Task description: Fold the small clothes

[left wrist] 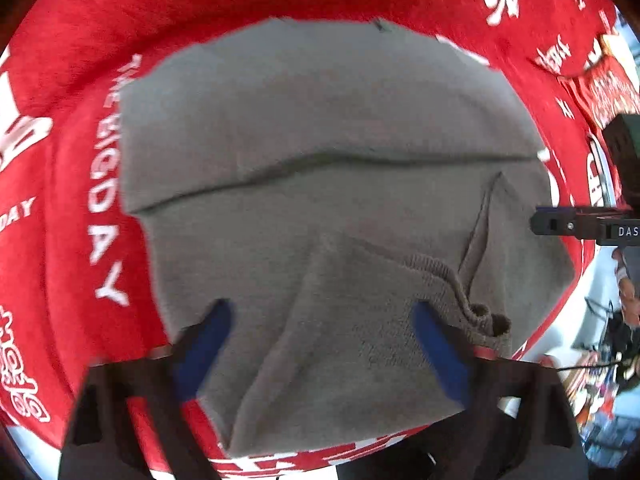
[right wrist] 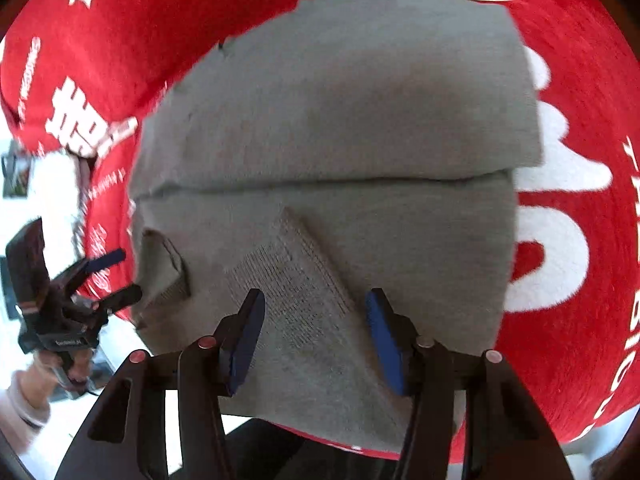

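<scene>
Red printed cloth [left wrist: 72,80] carries the grey garment [left wrist: 320,140], seemingly folded once; left gripper [left wrist: 320,344] and right gripper [right wrist: 316,332] hover spread, holding nothing, and should pinch both near corners evenly.

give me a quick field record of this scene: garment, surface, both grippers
garment: grey knit garment, partly folded, a fold line across its middle, ribbed cuff lying on top
surface: red cloth with white lettering, under the garment
left gripper: open, over the garment's near edge, nothing between the fingers
right gripper: open, over the ribbed patch, gripping nothing
contact: cannot tell whether either touches the fabric
</scene>
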The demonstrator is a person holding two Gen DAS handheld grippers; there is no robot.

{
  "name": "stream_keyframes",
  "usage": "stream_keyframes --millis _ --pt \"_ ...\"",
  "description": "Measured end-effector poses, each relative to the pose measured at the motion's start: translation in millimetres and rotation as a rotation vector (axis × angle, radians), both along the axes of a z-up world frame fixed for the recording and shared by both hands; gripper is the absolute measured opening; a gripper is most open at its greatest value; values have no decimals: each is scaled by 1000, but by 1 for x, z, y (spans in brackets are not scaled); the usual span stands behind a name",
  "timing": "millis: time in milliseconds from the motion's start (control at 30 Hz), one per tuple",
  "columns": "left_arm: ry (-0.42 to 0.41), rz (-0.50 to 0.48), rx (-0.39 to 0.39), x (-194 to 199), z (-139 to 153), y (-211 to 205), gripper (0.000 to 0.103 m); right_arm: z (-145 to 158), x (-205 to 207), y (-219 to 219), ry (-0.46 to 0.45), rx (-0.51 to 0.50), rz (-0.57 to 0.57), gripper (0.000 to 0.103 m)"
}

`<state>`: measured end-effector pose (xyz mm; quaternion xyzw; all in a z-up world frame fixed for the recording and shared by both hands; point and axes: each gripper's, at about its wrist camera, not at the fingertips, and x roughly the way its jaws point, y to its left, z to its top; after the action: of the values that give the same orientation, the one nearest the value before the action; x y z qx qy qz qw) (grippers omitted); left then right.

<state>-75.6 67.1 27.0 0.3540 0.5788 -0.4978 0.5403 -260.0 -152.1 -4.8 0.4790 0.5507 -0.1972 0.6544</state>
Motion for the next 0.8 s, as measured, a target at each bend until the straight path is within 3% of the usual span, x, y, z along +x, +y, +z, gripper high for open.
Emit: stream_keyframes --millis 67,100,133,167,300,500,633,800 --pt "10 -13 19 -3 -6 -1 40 -8 2 6 59 -22 56 52" --pt "9 -28 32 -5 -10 0 10 -9 6 10 79 -44 85 48" --pt "2 -35 36 -6 -10 1 7 -6 9 15 88 -75 120 14" --pt "-1 -32 26 -5 -7 2 7 -3 10 21 92 -94 152 6" --pt "31 30 -44 6 22 16 7 25 4 34 74 -179 192 6" --pt "5 142 -156 38 85 29 7 89 -14 22 15 -293 100 6" --pt "-39 229 -252 67 116 6 7 129 -12 -6 -32 -388 27 6" --pt "-105 276 -336 104 125 -39 7 143 14 -60 -79 -449 7 6"
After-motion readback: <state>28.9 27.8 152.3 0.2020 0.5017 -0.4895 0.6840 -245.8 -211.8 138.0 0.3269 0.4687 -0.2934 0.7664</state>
